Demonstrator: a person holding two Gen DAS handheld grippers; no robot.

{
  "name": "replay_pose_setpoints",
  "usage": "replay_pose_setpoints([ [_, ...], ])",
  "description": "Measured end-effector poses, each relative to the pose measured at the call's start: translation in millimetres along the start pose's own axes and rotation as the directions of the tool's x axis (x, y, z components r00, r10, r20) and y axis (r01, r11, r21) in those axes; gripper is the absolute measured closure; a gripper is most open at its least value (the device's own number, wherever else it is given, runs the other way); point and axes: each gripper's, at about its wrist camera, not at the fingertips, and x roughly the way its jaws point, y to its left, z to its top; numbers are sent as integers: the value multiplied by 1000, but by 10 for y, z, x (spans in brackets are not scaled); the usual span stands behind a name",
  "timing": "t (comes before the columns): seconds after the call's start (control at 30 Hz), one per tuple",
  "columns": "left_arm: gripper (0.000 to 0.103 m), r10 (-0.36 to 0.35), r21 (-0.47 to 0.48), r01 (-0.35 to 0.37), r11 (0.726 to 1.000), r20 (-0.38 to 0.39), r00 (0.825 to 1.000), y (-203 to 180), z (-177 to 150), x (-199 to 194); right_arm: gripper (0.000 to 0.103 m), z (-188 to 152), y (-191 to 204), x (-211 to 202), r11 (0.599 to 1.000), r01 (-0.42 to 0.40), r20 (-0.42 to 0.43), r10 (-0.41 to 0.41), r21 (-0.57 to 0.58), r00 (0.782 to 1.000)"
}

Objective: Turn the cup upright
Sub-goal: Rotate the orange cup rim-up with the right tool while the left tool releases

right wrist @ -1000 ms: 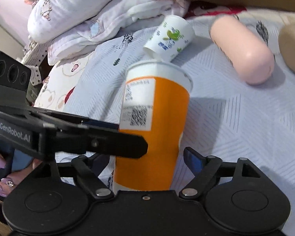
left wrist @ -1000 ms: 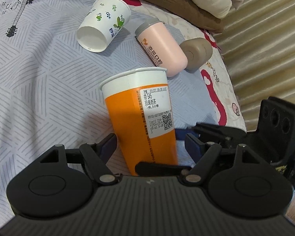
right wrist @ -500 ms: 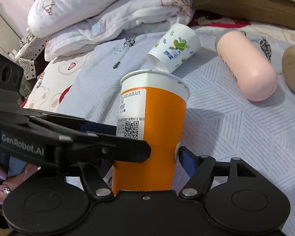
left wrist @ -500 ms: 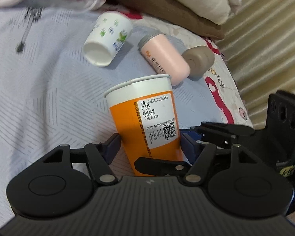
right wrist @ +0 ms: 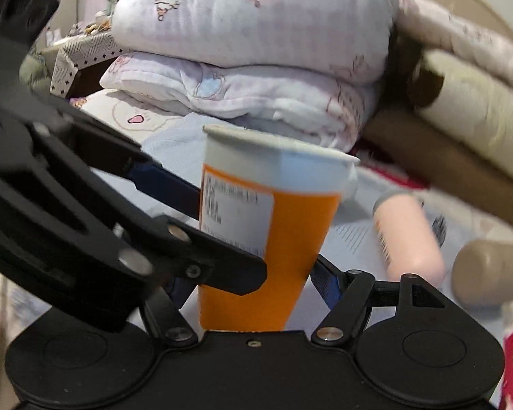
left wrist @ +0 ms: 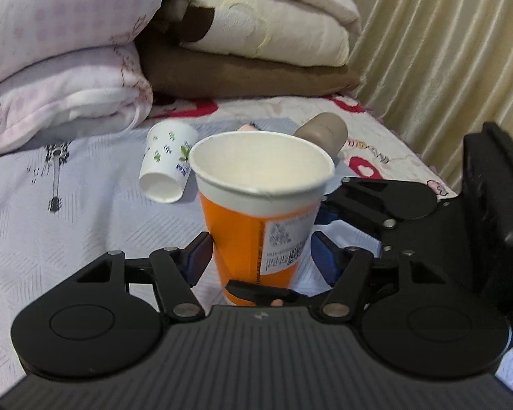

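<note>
Bed: pale grey patterned sheet (left wrist: 51, 239), with folded pink-print quilts (left wrist: 61, 68) at 10 o'clock and cream and brown blankets (left wrist: 256, 48) at 12 o'clock in the left wrist view.
Small white cup: printed paper cup (left wrist: 166, 162) lying on its side at 11 o'clock of the orange cup, mouth toward the camera.
Left tool (left wrist: 260, 256): fingers spread either side of the orange cup's lower body; small gaps show at both blue pads (left wrist: 198, 256), so not clamping.
Orange cup (left wrist: 261, 212): upright, mouth up, white rim, printed label; base hidden behind the tool bodies in both views, so contact with the bed cannot be told.
Right tool (right wrist: 256, 278): fingers straddle the cup low down; the left tool's arm crosses in front, so its closing cannot be told.
Pink bottle (right wrist: 408, 235): on its side at 3 o'clock of the cup, blurred; nearly all hidden behind the cup in the left view.
Beige bottle (left wrist: 321, 133): lying beyond, at 1 o'clock.
</note>
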Motion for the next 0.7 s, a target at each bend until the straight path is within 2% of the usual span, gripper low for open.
replay_pose_setpoints([
  [0.2,41,44,14,-45,999,57,997,44,-37,16,28,-40,121,118,987,89,113,-74,-135,991],
  [0.43,41,88,26,-91,995,111,990,76,-23,-77,27,-24,142,239,976,107,224,-64,-188,973],
  [0.57,40,102,44,-109,993,130,986,49,-18,-60,27,-3,105,225,989,88,257,-56,-115,965],
  [0.7,40,110,42,-115,992,118,987,68,-62,49,27,-80,80,305,983,101,284,-55,-150,957],
])
